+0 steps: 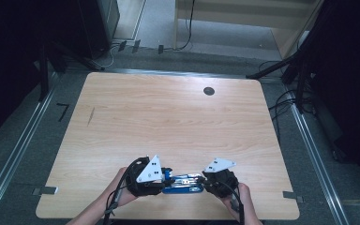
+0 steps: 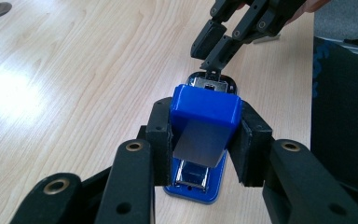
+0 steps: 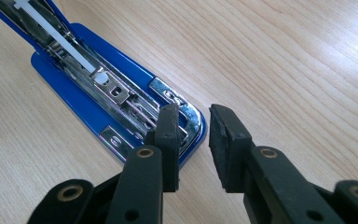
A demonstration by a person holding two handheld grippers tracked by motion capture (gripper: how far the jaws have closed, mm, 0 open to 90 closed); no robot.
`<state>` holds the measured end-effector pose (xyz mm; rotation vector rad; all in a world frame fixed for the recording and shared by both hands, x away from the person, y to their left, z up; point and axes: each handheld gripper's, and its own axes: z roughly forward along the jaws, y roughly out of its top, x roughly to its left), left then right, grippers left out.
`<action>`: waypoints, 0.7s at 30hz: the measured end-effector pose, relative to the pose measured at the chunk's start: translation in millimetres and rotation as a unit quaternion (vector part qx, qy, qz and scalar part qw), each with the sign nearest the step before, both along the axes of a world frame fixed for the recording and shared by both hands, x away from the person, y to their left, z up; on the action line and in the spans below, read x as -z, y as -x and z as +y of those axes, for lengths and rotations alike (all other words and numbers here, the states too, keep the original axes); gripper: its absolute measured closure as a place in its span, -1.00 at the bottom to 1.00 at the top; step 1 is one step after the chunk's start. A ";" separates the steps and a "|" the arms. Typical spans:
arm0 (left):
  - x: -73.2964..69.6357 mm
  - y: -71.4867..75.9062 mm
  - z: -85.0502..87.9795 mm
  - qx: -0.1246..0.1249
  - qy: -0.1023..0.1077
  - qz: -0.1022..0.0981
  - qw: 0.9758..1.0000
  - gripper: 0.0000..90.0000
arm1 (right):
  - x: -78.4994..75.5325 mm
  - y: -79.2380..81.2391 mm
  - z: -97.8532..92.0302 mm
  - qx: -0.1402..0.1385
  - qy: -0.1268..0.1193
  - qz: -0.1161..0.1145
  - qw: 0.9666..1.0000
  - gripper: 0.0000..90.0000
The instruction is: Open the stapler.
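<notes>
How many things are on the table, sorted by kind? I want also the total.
Blue stapler, lid opened: 1
Hand-held grippers: 2 (left gripper, right gripper)
Dark round disc at the far side of the table: 1
Total: 4

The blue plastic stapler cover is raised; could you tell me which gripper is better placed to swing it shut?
Left: the left gripper clamps the blue plastic cover by both sides; the right gripper stands open at the metal magazine's front.
</notes>
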<state>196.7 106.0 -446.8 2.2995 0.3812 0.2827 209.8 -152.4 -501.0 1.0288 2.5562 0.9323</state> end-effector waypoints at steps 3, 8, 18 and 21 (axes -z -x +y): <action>-0.1 1.2 4.2 0.001 -0.009 -0.001 1.000 0.44 | 0.0 0.6 0.2 0.001 0.001 0.001 1.000 0.66; 3.2 4.3 19.3 -0.008 -0.014 0.005 1.000 0.42 | 0.0 0.5 -0.2 -0.001 0.000 0.001 1.000 0.66; 4.2 1.8 21.0 -0.005 -0.009 0.009 1.000 0.42 | 1.4 -3.0 -4.1 0.005 -0.017 0.015 1.000 0.60; 3.1 1.1 19.5 -0.005 -0.011 0.010 1.000 0.43 | 4.0 -7.6 -10.8 0.017 -0.050 0.035 0.998 0.53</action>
